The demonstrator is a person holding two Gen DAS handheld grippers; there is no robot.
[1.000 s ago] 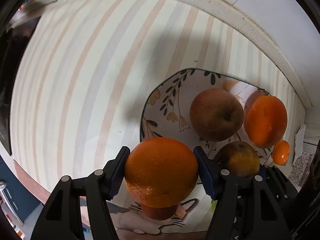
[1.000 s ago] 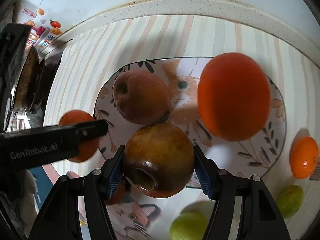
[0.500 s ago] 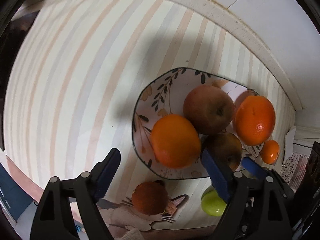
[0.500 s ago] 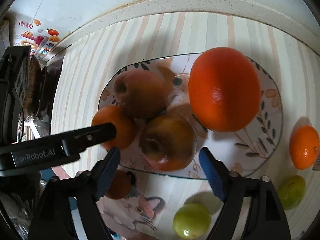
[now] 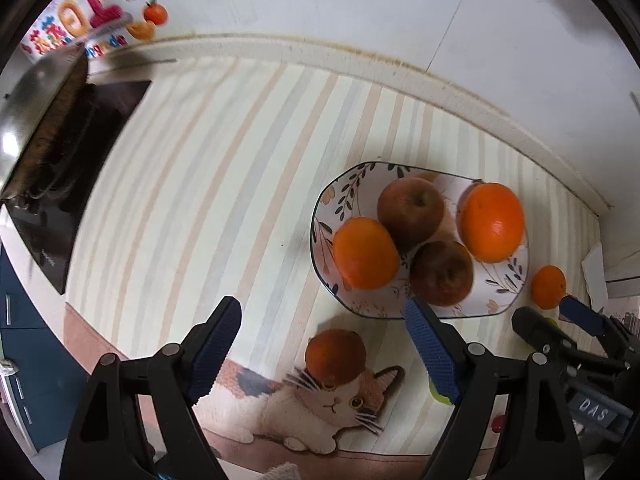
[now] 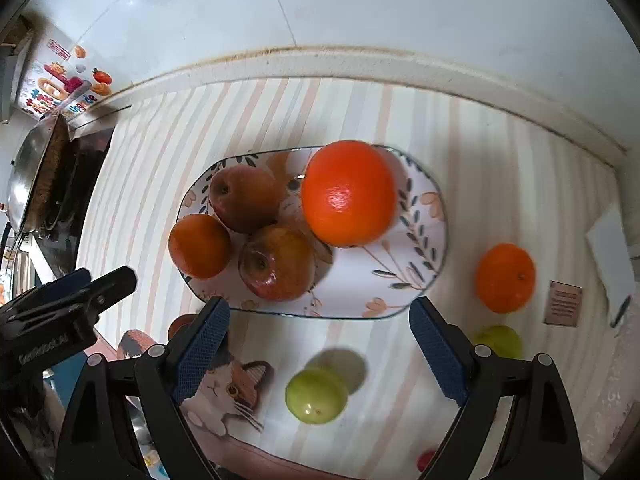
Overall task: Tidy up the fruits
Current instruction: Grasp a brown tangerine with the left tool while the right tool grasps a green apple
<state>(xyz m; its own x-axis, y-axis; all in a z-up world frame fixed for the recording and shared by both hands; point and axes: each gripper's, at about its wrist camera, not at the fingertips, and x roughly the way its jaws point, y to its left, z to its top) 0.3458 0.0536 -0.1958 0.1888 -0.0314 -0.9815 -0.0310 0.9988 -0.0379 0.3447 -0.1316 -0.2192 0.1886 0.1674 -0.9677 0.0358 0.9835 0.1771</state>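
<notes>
Both of your tools have just let go. A second ago your left tool (image 5: pixel 320 340) was clamped on an orange and your right tool (image 6: pixel 320 344) on an apple; now both stand wide open and empty, pulled back from the plate (image 6: pixel 424 216).

The orange you released (image 5: pixel 365 253) sits at the plate's left edge, touching the apple you released (image 6: pixel 277 262), which lies at the near rim. They join the other apple (image 6: pixel 245 197) toward the back of the plate and the large orange (image 6: pixel 349 193) on its right half. So four fruits are now on the plate.

That leaves the loose fruit on the counter (image 5: pixel 200 168), all off the plate:
- a reddish-orange fruit (image 5: pixel 335 356) just in front of the plate, between your left tool's fingers
- a green fruit (image 6: pixel 316 395) in front of the plate, between your right tool's fingers
- a small orange (image 6: pixel 505 277) to the right of the plate
- a second green fruit (image 6: pixel 499 341) near that small orange, partly hidden behind the right tool

Judging by this, the task is about half done, and each tool already has a loose fruit lined up for the next pick.
</notes>
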